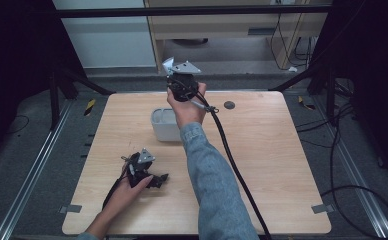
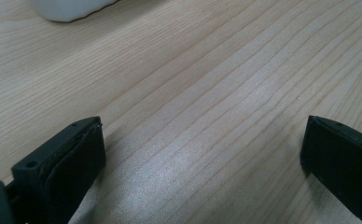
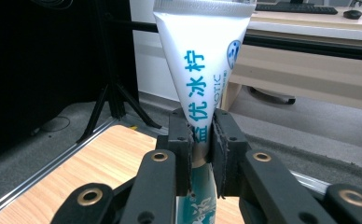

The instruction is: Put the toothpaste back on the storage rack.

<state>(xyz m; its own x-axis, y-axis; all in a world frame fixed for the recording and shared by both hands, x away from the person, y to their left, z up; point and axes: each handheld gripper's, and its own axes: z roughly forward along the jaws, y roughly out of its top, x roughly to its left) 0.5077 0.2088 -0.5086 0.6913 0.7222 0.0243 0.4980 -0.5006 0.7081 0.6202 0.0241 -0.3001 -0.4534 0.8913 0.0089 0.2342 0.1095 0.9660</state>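
Item: white tube point(image 3: 202, 60) with blue print, clamped between the right tongs point(image 3: 201, 154), long axis upright, crimped end topmost in frame. Right tongs point(image 1: 182, 82) held at upper centre, just above and beyond the white tub point(image 1: 163, 125) on the bench point(image 1: 262, 150). Left tongs point(image 2: 202, 154) apart, empty, resting lower left.

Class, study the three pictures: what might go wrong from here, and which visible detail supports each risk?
1. The right tongs pinch the white tube low on its narrow part, wide end up; it may tilt or slip.
2. The white container lies partly hidden behind the person's hand, so lowering the tube into it could miss.
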